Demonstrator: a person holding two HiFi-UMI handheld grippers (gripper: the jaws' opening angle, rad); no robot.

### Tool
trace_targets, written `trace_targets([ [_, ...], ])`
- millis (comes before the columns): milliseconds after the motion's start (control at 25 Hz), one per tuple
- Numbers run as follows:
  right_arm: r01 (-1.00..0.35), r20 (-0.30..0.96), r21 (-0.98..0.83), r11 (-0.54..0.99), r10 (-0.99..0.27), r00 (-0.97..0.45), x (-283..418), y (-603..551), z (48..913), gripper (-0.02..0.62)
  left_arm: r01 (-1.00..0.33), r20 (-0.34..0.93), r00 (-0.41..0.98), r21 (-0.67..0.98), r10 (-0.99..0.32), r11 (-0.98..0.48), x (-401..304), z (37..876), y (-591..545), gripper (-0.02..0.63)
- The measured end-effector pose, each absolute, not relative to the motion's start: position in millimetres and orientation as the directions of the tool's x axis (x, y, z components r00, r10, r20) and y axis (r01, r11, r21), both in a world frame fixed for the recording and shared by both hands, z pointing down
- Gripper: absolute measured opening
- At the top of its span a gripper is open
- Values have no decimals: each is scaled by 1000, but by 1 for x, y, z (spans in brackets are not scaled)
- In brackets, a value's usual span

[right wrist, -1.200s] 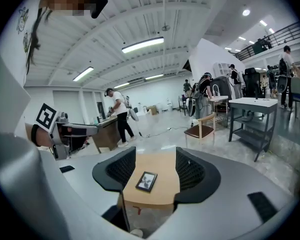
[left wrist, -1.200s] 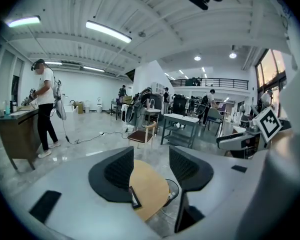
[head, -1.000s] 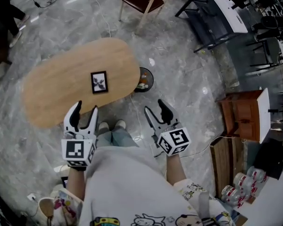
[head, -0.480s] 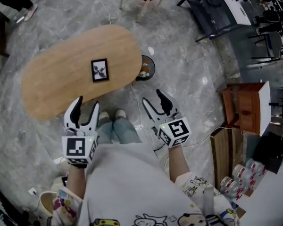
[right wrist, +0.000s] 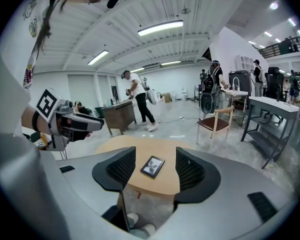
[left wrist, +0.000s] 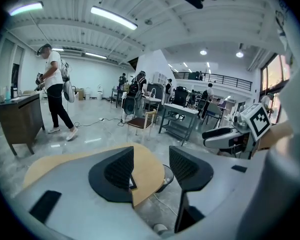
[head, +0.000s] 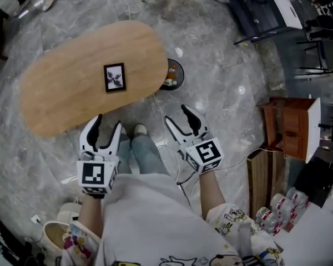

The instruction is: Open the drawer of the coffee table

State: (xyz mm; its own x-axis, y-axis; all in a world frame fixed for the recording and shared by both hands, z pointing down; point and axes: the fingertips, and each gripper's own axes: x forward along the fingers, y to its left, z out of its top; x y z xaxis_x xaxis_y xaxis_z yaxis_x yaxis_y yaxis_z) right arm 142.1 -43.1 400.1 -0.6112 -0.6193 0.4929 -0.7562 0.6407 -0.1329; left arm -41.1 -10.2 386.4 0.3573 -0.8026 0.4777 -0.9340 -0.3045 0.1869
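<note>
Two open grippers, short of the coffee table [head: 61, 93].
No drawer shows in any view, so a blind reach could catch the table's edge or jolt the picture frame [head: 115, 77]. Left gripper [head: 107, 123] and right gripper [head: 176, 113] hold their jaws apart on nothing; the table lies just ahead of both, nearer the left one, untouched.

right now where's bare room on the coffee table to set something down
The coffee table is bare either side of the picture frame, widest at the left end. Crowded: floor beside the round black object.
</note>
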Motion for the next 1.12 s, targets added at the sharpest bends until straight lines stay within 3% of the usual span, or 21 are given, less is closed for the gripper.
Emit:
trace_targets([
  [600,-712,602,-124,691,-518,-608,148,-74,537,216,-928,620,372,267,-691,-260,-9,513,-21,199],
  [1120,-584,706,-39,811,-391,-590,159,-88,679,216,-917,693,398,316,-602,-242,30,622,-14,199],
])
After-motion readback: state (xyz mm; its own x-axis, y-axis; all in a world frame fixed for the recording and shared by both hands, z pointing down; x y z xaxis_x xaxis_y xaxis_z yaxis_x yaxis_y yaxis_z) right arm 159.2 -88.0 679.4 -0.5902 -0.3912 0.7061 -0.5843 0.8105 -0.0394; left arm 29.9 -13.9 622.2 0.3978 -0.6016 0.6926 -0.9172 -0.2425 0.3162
